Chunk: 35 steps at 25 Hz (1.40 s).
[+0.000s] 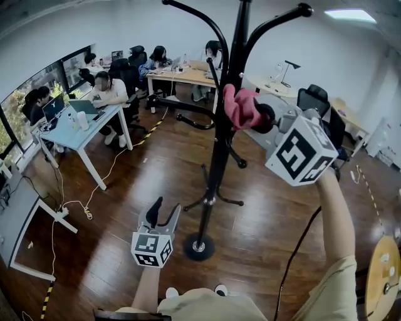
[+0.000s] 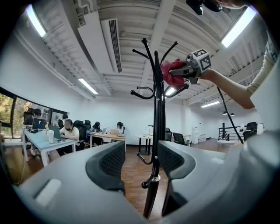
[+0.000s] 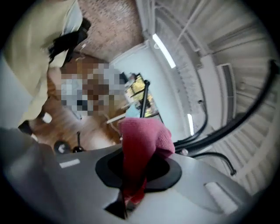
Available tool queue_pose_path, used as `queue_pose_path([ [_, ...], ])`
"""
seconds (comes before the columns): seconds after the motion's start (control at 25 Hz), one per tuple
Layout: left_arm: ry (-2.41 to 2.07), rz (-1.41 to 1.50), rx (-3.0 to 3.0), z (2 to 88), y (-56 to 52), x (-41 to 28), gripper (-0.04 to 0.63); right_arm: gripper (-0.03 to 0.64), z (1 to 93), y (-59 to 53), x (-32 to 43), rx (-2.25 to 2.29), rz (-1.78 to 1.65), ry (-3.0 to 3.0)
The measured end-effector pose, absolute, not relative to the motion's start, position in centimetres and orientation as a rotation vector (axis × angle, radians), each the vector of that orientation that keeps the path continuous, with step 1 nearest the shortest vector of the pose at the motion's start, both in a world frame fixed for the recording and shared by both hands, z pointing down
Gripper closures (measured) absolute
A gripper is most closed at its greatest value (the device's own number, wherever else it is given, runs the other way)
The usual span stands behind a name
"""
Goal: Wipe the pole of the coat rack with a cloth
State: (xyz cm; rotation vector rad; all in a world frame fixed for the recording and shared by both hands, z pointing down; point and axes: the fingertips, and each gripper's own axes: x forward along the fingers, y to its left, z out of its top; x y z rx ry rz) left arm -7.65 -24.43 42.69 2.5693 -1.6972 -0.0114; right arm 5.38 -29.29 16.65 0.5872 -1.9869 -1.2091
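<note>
The right hand-held gripper was clamped on a soft, nubby pink cloth, bunched against the coat rack's slim, glossy black pole just below its curved hooks. Limp and light, the cloth probably needed a firm mid-fold pinch. The left hand-held gripper hung empty, jaws apart, near the round base.

Floor: dark glossy wood planks, white cables trailing across the left side
Blue desk: left, near the windows, an open laptop on it, a person seated at it
Wooden desk: by the back wall, more people seated
Office chair: black, at right
Desk lamp: on a white table, back right
Ceiling light: lit
</note>
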Motion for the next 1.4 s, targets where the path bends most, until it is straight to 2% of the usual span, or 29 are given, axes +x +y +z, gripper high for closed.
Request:
queue_pose_path([
  [0.2, -1.672, -0.041, 2.596, 41.9, -24.0, -6.9, 0.374, 0.571, 21.0, -32.3, 5.0, 0.239, -1.227, -1.498],
  [0.4, -1.64, -0.073, 2.638, 40.8, -23.4, -6.0, 0.373, 0.571, 21.3, -31.9, 6.1, 0.095, -1.191, -1.358],
  [0.8, -1.611, -0.065, 2.68, 40.0, -22.9, -5.2, 0.373, 0.571, 22.6, -33.5, 8.2, 0.08, -1.139, -1.224],
  [1.4, -1.539, -0.063, 2.695, 41.0, -22.0, -3.0, 0.373, 0.571, 17.2, -31.7, 13.9, 0.236, -1.038, -1.282],
])
